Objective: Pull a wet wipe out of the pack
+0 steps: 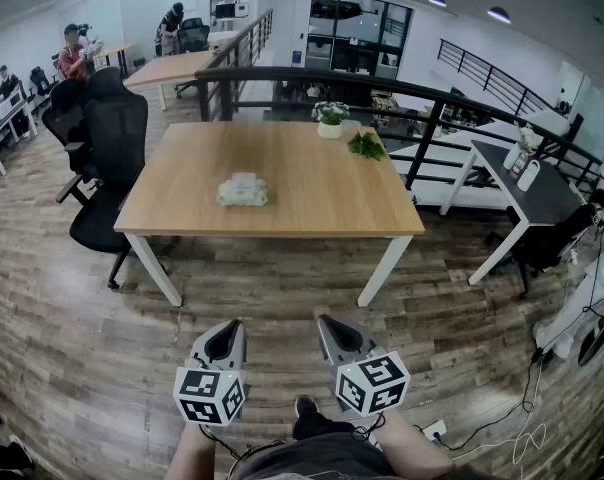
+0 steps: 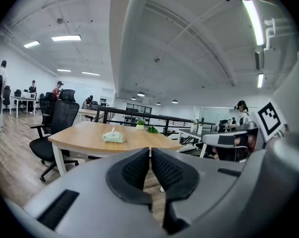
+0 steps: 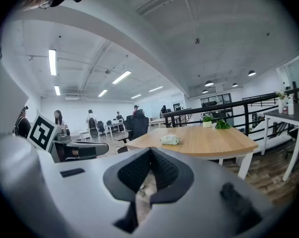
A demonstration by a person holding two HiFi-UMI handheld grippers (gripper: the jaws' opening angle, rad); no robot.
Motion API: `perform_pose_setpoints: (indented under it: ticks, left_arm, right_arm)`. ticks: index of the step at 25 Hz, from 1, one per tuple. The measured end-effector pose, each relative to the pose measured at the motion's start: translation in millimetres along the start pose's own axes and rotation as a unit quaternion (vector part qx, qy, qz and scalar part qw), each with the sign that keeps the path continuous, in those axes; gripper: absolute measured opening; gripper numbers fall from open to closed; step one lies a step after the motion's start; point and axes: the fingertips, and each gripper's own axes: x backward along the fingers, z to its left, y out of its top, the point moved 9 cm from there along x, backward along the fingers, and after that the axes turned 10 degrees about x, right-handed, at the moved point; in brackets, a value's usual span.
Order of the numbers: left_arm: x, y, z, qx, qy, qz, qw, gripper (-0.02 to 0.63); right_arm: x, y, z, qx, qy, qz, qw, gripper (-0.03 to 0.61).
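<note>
Two grippers: left gripper (image 2: 150, 151) & right gripper (image 3: 150, 151), grey moulded plastic w/ black ribbed pads. Both fully closed, pads meeting, nothing btwn them. Both are low over the floor, short of the worktop.
Wipe pack: pale green soft-plastic wet-wipe pack (image 1: 242, 192), pillow-shaped, crinkly. White tissue tuft (image 1: 244, 178) pokes up from its top. Lies near ctr of worktop, slightly left, well apart from both grippers.
Worktop: rectangular light-wood worktop (image 1: 312, 193), smooth, matte, on white angled legs.
Other items: small round white pot w/ green plant (image 1: 330, 123) at far edge; loose leafy green sprig (image 1: 366, 146) just right of it.
Floor: brown wood-look plank floor (image 1: 72, 308), mixed tones.
Room: open-plan office. Black mesh swivel chairs (image 1: 112, 148) left of worktop, black metal railing (image 1: 312, 76) behind it, white ceiling (image 2: 189, 43) w/ strip lights (image 2: 66, 37), people at desks (image 1: 74, 53) far left.
</note>
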Motion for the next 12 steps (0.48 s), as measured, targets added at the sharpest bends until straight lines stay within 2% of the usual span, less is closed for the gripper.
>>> perform_pose_setpoints:
  ticks: [5,12]
  left_arm:
    - [-0.2,1.2,-1.4,-0.006,-0.002,-0.004,1.0,0.026]
    - [6.4,-1.3,4.0,-0.001,-0.003,-0.004,1.0,0.026]
  right_arm:
    - [-3.4,-2.4,-0.1,-0.011,0.007,-0.001,1.0,0.025]
    - [-3.7,-2.1,10.1,-0.001,0.008,0.003,1.0,0.025]
